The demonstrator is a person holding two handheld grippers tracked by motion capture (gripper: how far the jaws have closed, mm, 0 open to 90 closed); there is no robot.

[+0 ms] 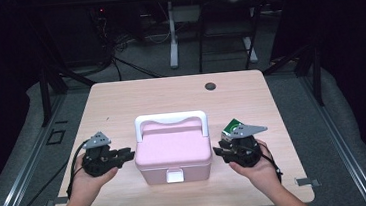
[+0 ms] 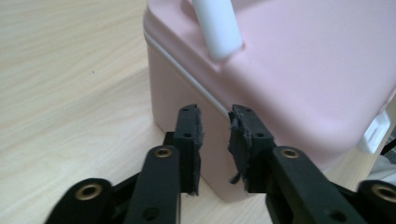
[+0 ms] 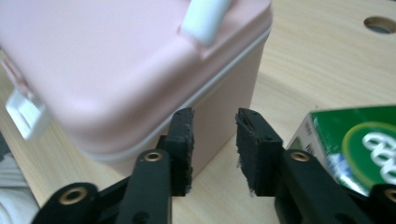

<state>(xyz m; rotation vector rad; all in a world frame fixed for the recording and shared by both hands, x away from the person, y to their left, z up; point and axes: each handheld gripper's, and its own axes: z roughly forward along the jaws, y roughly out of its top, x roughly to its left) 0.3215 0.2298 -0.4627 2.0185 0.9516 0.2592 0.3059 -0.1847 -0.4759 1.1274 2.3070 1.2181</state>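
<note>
Right gripper sits between pink box and green carton.

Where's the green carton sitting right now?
In the high view the green carton lies on the table right of the pink box, just behind the right gripper, partly hidden by its grey plate.

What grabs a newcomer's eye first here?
The pink box with its white handle, closed and sitting mid-table toward the near edge. The left claw and right claw flank its two sides, both part open with nothing between the pads. A green carton lies on the wooden table just behind the right claw.
</note>
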